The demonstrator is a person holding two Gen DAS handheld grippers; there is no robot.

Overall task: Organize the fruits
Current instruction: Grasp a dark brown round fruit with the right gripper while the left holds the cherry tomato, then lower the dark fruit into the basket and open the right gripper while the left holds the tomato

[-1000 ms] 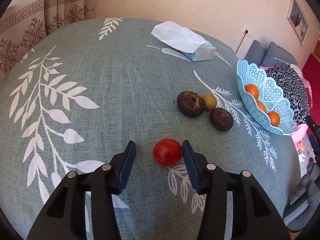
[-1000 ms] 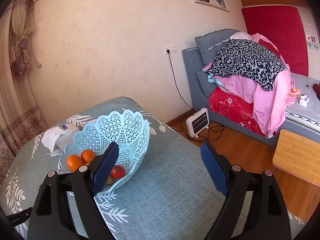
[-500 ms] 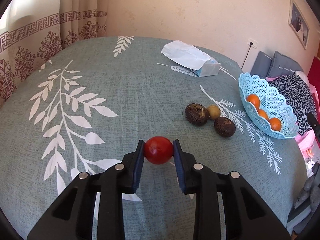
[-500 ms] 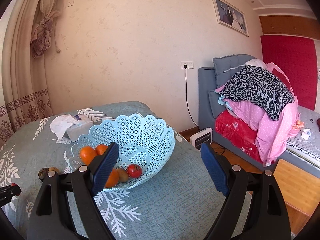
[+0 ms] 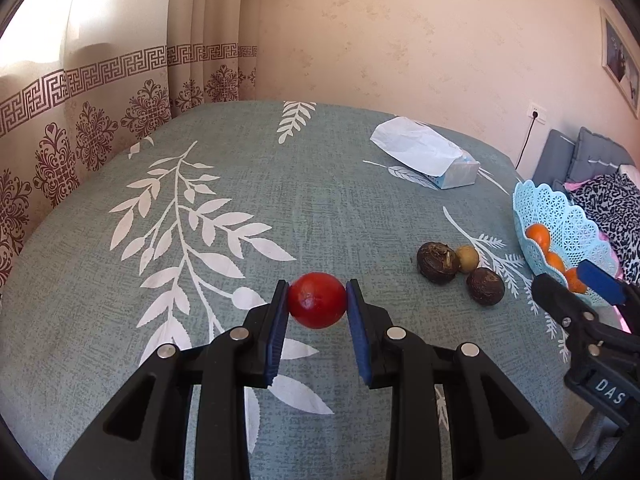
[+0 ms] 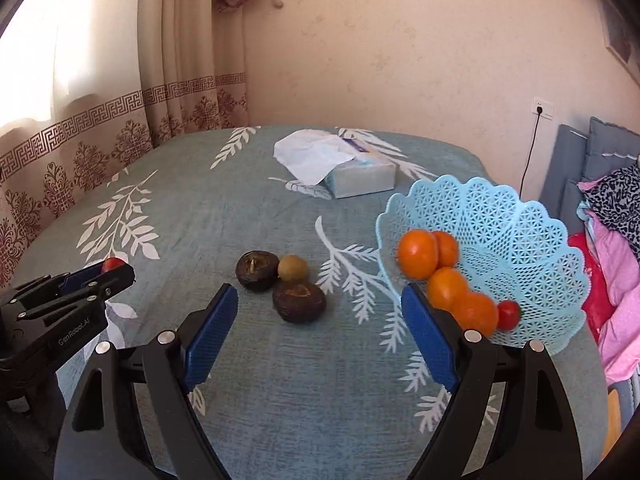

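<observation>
The tomato sits clamped between the left gripper pads above the table, so the pick looks done. Next comes carrying it right to the basket. The right gripper hangs spread wide, holding nothing.

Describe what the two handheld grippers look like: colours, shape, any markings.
Both are alike. The left gripper has black plastic bodies with triangular cut-outs, silver round rivets and flat blue ribbed pads. The right gripper matches it. White lettering shows on the sides: "GenRobot.AI" on the left one, "DAS" on the right. No cables or sleeves show.
</observation>
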